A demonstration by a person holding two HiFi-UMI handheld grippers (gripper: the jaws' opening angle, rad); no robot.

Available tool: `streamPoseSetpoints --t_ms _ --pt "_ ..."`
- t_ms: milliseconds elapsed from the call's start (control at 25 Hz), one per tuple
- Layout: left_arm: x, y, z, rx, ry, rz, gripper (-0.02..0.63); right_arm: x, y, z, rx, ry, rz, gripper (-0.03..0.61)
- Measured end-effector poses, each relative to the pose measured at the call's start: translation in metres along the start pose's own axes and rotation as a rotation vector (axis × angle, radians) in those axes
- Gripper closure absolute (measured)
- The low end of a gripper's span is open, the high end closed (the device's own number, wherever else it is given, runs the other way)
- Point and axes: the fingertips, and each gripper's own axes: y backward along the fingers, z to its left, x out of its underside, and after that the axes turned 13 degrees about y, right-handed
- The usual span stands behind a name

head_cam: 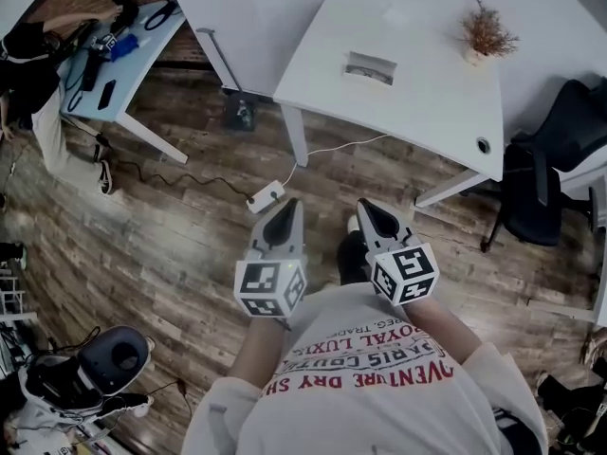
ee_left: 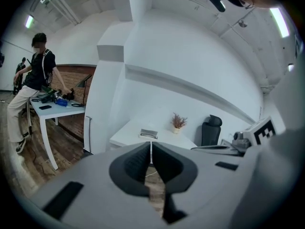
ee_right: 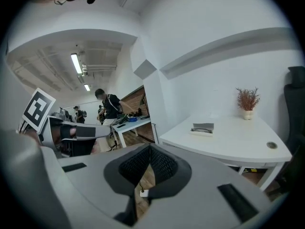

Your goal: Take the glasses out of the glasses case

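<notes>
The glasses case is a small grey box on the white table, far ahead of me; it looks open, with something dark inside. It also shows as the case in the left gripper view and the case in the right gripper view. My left gripper and right gripper are held side by side close to my chest, over the wooden floor and well short of the table. Both are shut and empty, with the jaws touching in the left gripper and the right gripper.
A dried plant in a small pot stands at the table's far right. A black office chair is right of the table. A power strip with its cable lies on the floor. A person works at a blue-topped desk at left.
</notes>
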Motion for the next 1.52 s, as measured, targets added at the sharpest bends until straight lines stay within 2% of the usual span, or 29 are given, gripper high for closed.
streamPoseSetpoints --t_ms 360,640,840,1160,1520 --pt "-0.05 -0.098 0.017 -0.073 0.018 -0.031 0.601 -0.036 -0.08 -0.084 -0.06 0.025 -0.028 0.566" --pt "-0.08 -0.2 0.005 -0.081 0.025 -0.03 0.601 -0.061 -0.136 -0.177 -0.078 0.038 -0.038 0.566" --pt "-0.091 -0.261 -0.005 -0.083 0.022 -0.028 0.601 -0.06 -0.167 -0.234 -0.094 0.02 -0.021 0.566" --pt "-0.092 -0.31 0.005 -0.1 0.04 0.023 0.601 -0.049 -0.198 -0.271 -0.093 -0.021 0.019 0.566" --pt "-0.109 -0.38 0.019 0.004 0.011 0.112 0.601 -0.047 -0.24 -0.3 -0.033 -0.041 0.07 0.566"
